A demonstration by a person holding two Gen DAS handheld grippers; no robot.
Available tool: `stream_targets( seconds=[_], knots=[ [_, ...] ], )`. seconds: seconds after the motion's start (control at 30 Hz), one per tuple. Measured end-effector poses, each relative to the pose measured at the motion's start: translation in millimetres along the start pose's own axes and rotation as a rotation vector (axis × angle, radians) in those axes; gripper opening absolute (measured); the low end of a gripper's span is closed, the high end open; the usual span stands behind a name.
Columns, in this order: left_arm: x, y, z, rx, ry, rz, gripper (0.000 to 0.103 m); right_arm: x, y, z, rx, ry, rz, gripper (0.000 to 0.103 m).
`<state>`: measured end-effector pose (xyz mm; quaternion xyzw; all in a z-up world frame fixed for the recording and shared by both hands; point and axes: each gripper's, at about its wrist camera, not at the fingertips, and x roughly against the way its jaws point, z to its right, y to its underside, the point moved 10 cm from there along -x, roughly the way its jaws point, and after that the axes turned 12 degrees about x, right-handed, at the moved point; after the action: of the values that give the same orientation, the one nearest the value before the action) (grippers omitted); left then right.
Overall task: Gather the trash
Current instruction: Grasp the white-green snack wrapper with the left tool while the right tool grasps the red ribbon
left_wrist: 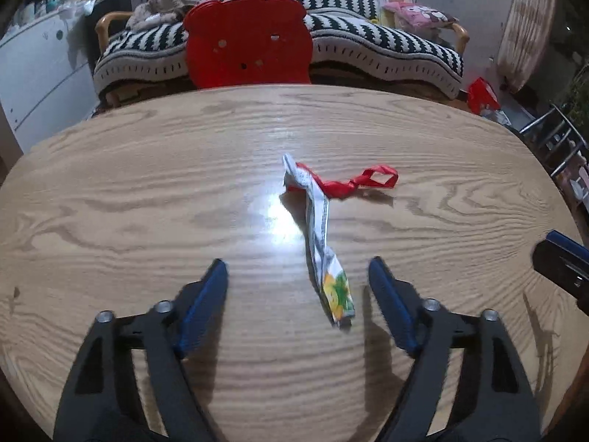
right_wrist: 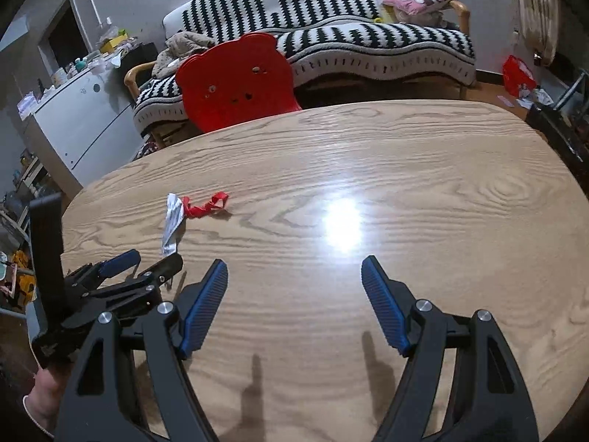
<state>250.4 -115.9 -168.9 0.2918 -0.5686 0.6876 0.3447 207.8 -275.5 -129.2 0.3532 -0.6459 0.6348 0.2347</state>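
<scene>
Wood-grain laminate covered the oval table (left_wrist: 147,191), and the only trash visible on it lay near its middle: a crumpled white wrapper (left_wrist: 320,228) with a green-and-yellow printed end, and a twisted red ribbon (left_wrist: 353,182) touching the wrapper's far end.

Step in hand, as judged: approach to the first pickup. The left gripper (left_wrist: 298,269) hovered low over the table with its fingers spread wide and nothing between them. The printed near end of the wrapper lay inside that gap, closer to the right-hand finger. The right gripper (right_wrist: 294,269) also stood wide apart and empty, over bare tabletop, well apart from the trash.

Next move, as judged: lower the left gripper until the pads straddle the wrapper, then close. The wrapper looked thin and partly lifted off the surface, so it will probably flatten or slide unless the pads meet it squarely. The ribbon may call for a separate grasp.

No collection bin appeared in either view. A red bear-shaped chair (left_wrist: 246,40) stood at the far table edge, with a black-and-white striped sofa (left_wrist: 386,44) behind it and a white cabinet (right_wrist: 81,118) to the left. Nothing on the table stood between the grippers and the trash. A bright light reflection fell on the surface beside the wrapper.
</scene>
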Motion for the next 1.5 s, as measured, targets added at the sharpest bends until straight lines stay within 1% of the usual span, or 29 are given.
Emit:
stream_targets(
  seconds=[0.03, 0.07, 0.1, 0.13, 0.17, 0.27, 0.33, 0.4, 0.43, 0.5, 0.6, 0.67, 0.83, 0.9, 0.97, 1.07, 1.13, 1.17, 1.2, 1.23, 1.33, 1.4, 1.5],
  knots=[
    [-0.8, -1.7, 1.5, -0.01, 0.002, 0.002, 0.061, -4.1, -1.7, -2.4, 0.004, -0.007, -0.003, 0.073],
    [-0.6, -2.7, 3.3, -0.021, 0.009, 0.004, 0.045, -10.7, -4.2, -6.1, 0.01, -0.02, -0.007, 0.073],
    [-0.3, -3.0, 4.1, -0.034, 0.01, 0.003, 0.036, -17.7, -6.5, -10.0, 0.02, -0.029, -0.015, 0.073],
    [-0.3, -2.5, 4.3, -0.045, 0.011, -0.002, 0.019, -23.9, -8.9, -13.5, 0.033, -0.031, -0.02, 0.073],
    [0.9, -0.9, 3.6, -0.047, 0.025, -0.014, 0.013, -30.3, -11.0, -17.2, 0.045, -0.031, -0.025, 0.073],
    [7.7, 1.6, -4.3, -0.05, 0.042, -0.015, 0.012, -51.1, -15.9, -25.7, 0.072, -0.038, -0.052, 0.073],
    [14.0, 1.7, -13.4, -0.046, 0.041, -0.013, 0.012, -63.5, -18.6, -33.4, 0.087, -0.056, -0.068, 0.073],
    [20.7, 1.9, -22.4, -0.034, 0.064, -0.023, 0.012, -75.4, -20.5, -44.1, 0.121, -0.07, -0.085, 0.073],
    [23.7, 1.2, -26.0, -0.035, 0.062, -0.021, 0.012, -80.5, -20.8, -51.2, 0.139, -0.082, -0.094, 0.073],
    [30.2, 0.0, -34.4, -0.039, 0.062, -0.012, 0.012, -85.0, -24.1, -62.5, 0.184, -0.073, -0.091, 0.073],
    [38.8, -2.4, -49.6, -0.023, 0.058, -0.006, 0.012, -90.7, -27.0, -84.0, 0.24, -0.092, -0.091, 0.073],
    [43.7, -3.8, -59.9, -0.012, 0.053, -0.001, 0.012, -95.0, -28.7, -94.4, 0.262, -0.087, -0.09, 0.073],
    [58.1, -5.0, -83.7, 0.008, 0.043, 0.016, 0.012, -105.6, -38.4, -119.2, 0.269, -0.104, -0.08, 0.073],
    [61.0, -5.8, -92.1, 0.013, 0.04, 0.019, 0.012, -110.2, -42.2, -128.5, 0.271, -0.104, -0.079, 0.077],
    [62.1, -6.4, -99.2, 0.023, 0.036, 0.019, 0.012, -115.6, -45.4, -136.1, 0.283, -0.089, -0.078, 0.083],
    [61.5, -8.4, -110.0, 0.041, 0.026, 0.018, 0.012, -120.4, -48.2, -146.0, 0.291, -0.083, -0.077, 0.084],
    [61.9, -8.7, -114.1, 0.049, 0.023, 0.019, 0.012, -124.0, -50.1, -149.6, 0.302, -0.061, -0.076, 0.083],
    [61.5, -8.9, -115.3, 0.051, 0.022, 0.017, 0.012, -125.1, -50.6, -150.5, 0.306, -0.048, -0.075, 0.077],
    [61.3, -9.2, -115.9, 0.051, 0.021, 0.016, 0.012, -125.4, -51.2, -151.6, 0.309, -0.042, -0.07, 0.074],
    [61.3, -9.5, -116.2, 0.049, 0.021, 0.017, 0.012, -125.4, -52.1, -152.8, 0.309, -0.038, -0.064, 0.069],
    [60.9, -8.7, -115.7, 0.043, 0.021, 0.015, 0.012, -122.5, -51.0, -153.8, 0.3, -0.042, -0.061, 0.061],
    [60.4, -8.7, -114.3, 0.04, 0.018, 0.013, 0.012, -119.1, -47.9, -152.1, 0.296, -0.043, -0.063, 0.059],
    [60.0, -9.1, -112.5, 0.039, 0.016, 0.01, 0.012, -111.4, -42.7, -143.2, 0.256, -0.06, -0.072, 0.057]
  ],
)
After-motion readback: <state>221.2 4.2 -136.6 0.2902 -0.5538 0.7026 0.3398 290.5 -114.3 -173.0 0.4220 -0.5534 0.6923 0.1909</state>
